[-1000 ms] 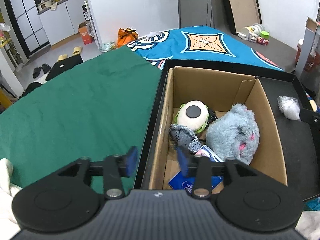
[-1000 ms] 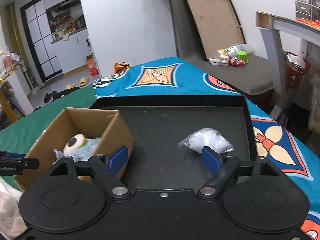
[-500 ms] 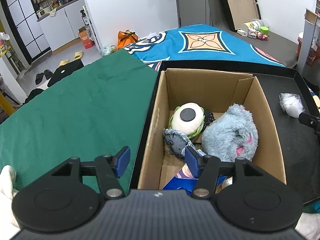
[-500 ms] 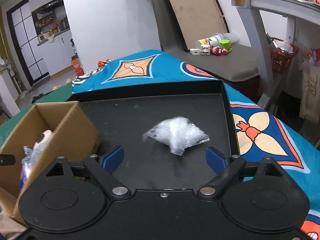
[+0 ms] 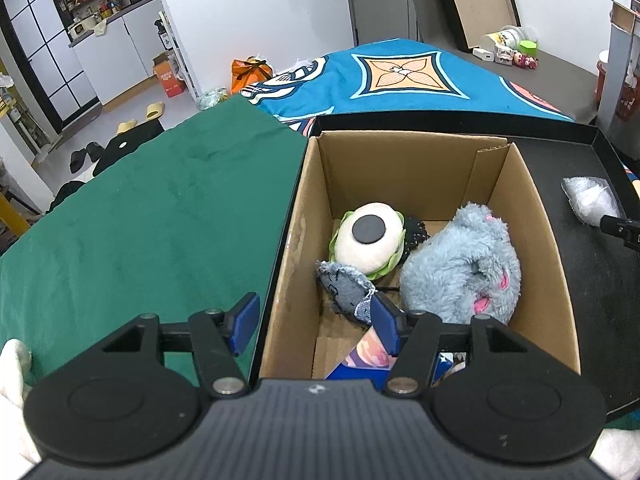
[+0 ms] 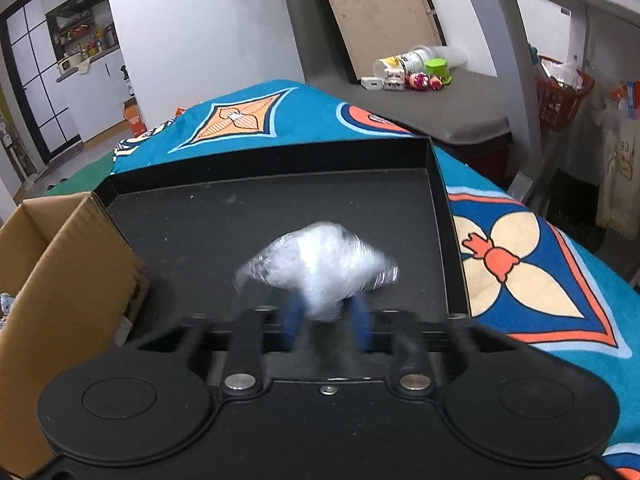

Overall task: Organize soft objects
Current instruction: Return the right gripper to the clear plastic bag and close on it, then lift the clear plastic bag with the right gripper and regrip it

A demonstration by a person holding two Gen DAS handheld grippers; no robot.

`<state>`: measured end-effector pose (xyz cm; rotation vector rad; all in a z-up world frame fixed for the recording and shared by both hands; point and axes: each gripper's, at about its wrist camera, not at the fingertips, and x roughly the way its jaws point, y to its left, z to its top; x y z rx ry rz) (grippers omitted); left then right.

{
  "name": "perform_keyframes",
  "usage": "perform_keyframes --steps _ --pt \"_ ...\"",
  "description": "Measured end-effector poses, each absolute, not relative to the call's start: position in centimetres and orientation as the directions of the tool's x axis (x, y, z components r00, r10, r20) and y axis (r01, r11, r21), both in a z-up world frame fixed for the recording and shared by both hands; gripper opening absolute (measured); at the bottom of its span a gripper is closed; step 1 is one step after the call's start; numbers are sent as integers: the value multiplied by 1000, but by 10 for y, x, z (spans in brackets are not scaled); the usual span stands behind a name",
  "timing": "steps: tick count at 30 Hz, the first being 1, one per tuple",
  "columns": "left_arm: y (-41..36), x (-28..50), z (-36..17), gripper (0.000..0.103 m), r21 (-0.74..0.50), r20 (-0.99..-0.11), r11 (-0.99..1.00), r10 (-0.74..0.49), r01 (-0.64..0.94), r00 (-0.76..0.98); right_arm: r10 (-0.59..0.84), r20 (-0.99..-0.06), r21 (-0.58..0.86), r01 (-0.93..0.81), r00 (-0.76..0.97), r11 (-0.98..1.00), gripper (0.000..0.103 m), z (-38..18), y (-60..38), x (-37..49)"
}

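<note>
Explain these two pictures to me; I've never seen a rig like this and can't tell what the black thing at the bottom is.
No robot arm: a person carries a two-finger gripper in each hand, each with a camera looking along its fingers. The left gripper is open, straddling the near wall of the cardboard box, which holds a grey plush and an eyeball plush. The right gripper has shut on a clear plastic bag in the black tray.

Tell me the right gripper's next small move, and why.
Probably lift the plastic bag clear of the black tray and carry it toward the cardboard box. The right gripper has its jaws shut on the bag's near end, and the box already holds the plush toys.
</note>
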<state>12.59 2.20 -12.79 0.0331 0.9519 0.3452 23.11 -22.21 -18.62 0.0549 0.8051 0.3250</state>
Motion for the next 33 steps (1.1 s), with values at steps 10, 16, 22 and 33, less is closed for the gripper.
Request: perform_keyframes --steps 10,16,22,33 --pt "19 120 -126 60 179 -788 945 305 -274 535 317 -708 193 -259 631 947 14 -181 -238 207" --pt "19 114 -121 60 178 -783 942 310 -284 538 329 -720 206 -265 611 942 14 -177 -246 192" --pt "18 111 -118 60 189 -781 943 314 -275 539 329 -728 218 -253 601 943 18 -178 -251 187" --pt "19 116 -118 60 185 -782 940 317 -286 537 320 -653 240 -213 686 947 59 -154 -259 180"
